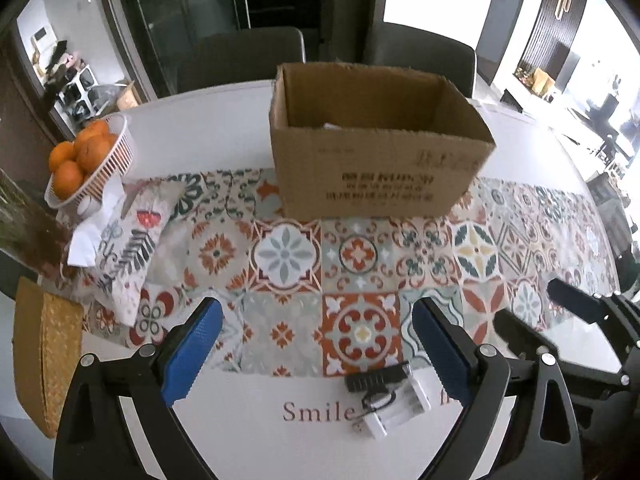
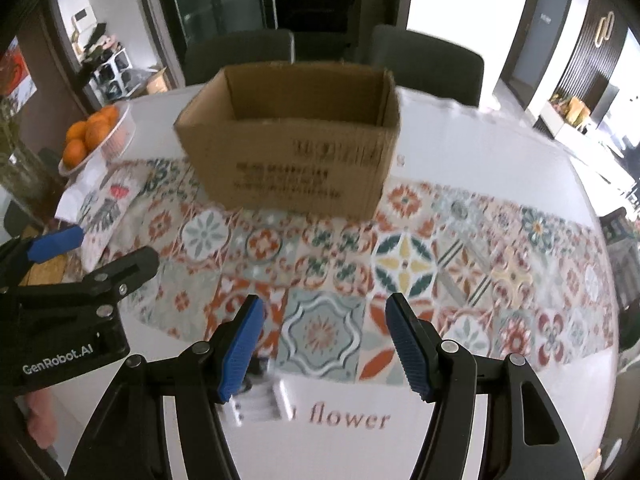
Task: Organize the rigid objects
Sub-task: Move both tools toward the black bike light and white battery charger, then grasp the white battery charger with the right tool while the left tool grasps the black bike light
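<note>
An open cardboard box (image 1: 380, 152) (image 2: 292, 156) stands on the patterned table runner (image 1: 360, 264), far side of the table. A small white and black device with a cable (image 1: 384, 400) lies on the white cloth near the front edge, close to the right finger of my left gripper (image 1: 320, 344). That gripper is open with nothing between its blue pads. In the right wrist view the same device (image 2: 260, 396) shows blurred beside the left finger of my right gripper (image 2: 324, 344), whose jaws stand apart and hold nothing.
A white basket of oranges (image 1: 88, 160) sits at the far left, with a patterned pouch (image 1: 128, 248) and a woven mat (image 1: 44, 356) nearer. Two dark chairs (image 2: 424, 64) stand behind the table. Each gripper shows at the edge of the other's view.
</note>
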Motion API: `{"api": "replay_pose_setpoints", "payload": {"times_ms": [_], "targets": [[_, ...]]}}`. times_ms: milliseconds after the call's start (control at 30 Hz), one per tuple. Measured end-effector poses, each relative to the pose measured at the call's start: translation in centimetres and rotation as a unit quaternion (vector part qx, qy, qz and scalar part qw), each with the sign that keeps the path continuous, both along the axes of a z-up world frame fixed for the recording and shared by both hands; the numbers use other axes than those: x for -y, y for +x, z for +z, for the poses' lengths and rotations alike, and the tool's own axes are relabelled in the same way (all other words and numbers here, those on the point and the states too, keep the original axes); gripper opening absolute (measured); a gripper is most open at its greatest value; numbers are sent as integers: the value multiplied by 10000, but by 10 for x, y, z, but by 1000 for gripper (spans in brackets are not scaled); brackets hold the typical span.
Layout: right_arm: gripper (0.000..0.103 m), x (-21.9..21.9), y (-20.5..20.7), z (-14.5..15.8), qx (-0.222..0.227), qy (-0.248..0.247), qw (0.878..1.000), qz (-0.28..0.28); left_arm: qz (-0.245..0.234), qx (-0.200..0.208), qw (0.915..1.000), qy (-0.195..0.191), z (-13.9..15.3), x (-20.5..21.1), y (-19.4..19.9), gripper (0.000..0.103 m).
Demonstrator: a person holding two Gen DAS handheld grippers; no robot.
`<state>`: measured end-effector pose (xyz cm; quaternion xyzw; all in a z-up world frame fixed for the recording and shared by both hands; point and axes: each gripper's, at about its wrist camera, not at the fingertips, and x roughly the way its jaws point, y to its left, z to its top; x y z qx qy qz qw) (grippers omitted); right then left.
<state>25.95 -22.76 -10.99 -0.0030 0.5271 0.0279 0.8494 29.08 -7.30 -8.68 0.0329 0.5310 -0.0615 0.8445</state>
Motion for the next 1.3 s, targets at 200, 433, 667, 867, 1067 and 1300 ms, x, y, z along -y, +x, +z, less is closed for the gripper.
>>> {"api": "replay_pose_setpoints", "payload": {"times_ms": [200,433,667,867,1067,1300], "targets": [[64,-2,-18,-20,-384,207,9990,15,-60,-268,9996,7,-17,0,-14,97],[64,-8,-31,-47,-858,427,9953,106,-142,-778,9968,-84,-44,1,-24,97],[69,-16,-38,-75,-1286,714,9888,263,-251,-1228,9921,-77,-69,1,-28,96],[78,-28,-42,-92,-1561,1072,9804,544,-344,-1464,9886,-49,-84,2,-31,96],[82,-40,-44,-113,-1848,1173,9728,757,-299,-1719,9847,-20,-100,-1,-32,96],[83,-56,-45,-132,-2002,1010,9688,1052,-315,-2059,9778,-235,-117,-2,-34,96]]}}
